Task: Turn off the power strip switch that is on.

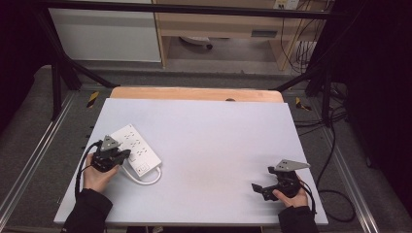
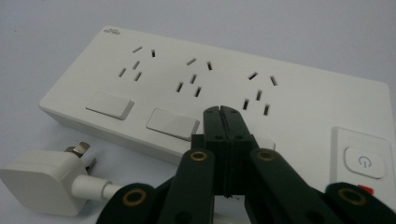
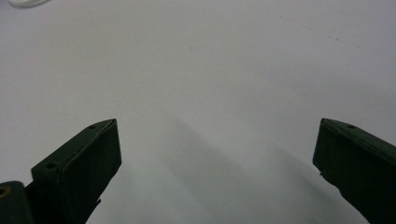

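A white power strip [image 1: 135, 147] lies at the left of the white table [image 1: 214, 141], its white cable [image 1: 147, 178] looping in front of it. My left gripper [image 1: 127, 154] is shut with nothing between its jaws. In the left gripper view its tips [image 2: 221, 111] sit over the strip [image 2: 289, 98], just in front of the third socket and beside two rocker switches [image 2: 172, 124]. The strip's white plug [image 2: 39, 184] lies loose on the table at lower left. My right gripper [image 1: 261, 178] stands open near the front right, with bare table between its jaws [image 3: 217, 128].
A round power button [image 2: 364, 162] sits on the strip's right end. A wooden edge [image 1: 194, 93] shows behind the white table. Metal frame rails [image 1: 34, 145] and floor cables [image 1: 335, 145] flank the table. A desk [image 1: 218, 24] stands farther back.
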